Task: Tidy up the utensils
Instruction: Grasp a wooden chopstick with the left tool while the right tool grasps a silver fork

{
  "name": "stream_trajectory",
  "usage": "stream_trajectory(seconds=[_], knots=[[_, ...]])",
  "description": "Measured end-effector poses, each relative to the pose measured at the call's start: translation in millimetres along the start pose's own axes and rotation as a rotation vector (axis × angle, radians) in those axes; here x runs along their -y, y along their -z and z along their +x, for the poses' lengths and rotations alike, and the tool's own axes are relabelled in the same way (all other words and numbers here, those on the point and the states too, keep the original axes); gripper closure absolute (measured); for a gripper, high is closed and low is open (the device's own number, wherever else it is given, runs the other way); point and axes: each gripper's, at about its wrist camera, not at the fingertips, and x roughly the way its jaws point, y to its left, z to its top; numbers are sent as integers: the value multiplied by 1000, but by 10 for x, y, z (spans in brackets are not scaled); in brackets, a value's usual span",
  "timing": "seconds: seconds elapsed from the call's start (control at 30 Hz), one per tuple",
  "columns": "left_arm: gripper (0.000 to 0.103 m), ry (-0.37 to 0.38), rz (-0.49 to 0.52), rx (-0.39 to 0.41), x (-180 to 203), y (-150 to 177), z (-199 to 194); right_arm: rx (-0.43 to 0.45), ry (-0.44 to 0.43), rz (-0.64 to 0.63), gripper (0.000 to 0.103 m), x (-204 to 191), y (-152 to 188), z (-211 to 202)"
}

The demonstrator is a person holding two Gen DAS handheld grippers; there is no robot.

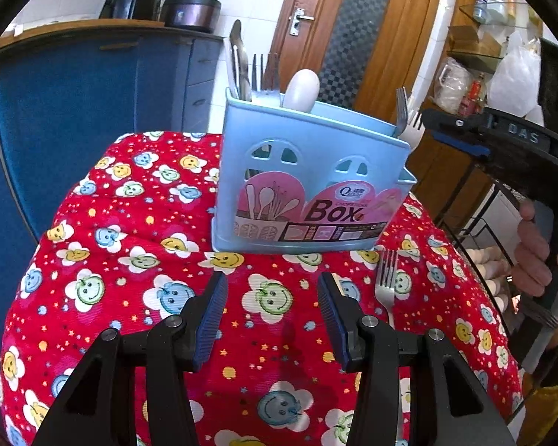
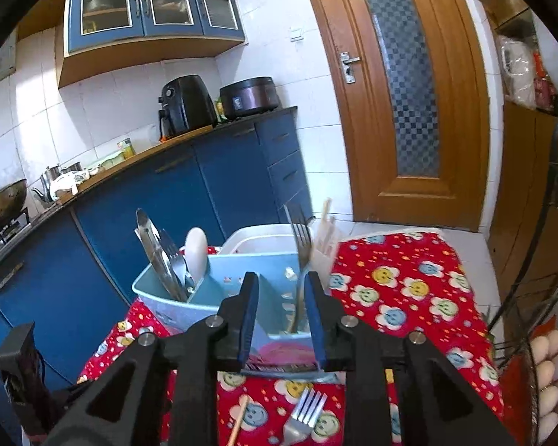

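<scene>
Silver metal fork [image 2: 302, 414] lies on red cloth [image 2: 409, 297], tines toward blue plastic utensil box [image 2: 219, 290]; below right gripper [image 2: 281, 278], jaws parted, empty. Left gripper [image 1: 272, 286] half-spread, empty.

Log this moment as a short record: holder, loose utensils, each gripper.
holder: blue box on red cloth, forks and spoons standing in it
loose: fork and wooden stick on the cloth in front of the box
left gripper: jaws apart, nothing between them
right gripper: jaws apart over the box, either side of a standing fork, not pressing it
</scene>
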Motion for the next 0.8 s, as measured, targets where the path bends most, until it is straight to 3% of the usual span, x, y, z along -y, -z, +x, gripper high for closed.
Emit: stream_trajectory(seconds=[0.17,0.4,0.8], knots=[[52,23,10,-18,79,6,27,-45,31,6,66,63,183,-133],[52,65,31,-74,228,76,102,-94,70,72,62,220,488,-260],[52,68,75,-151,403,167,250,-150,109,130,57,372,882,-308]])
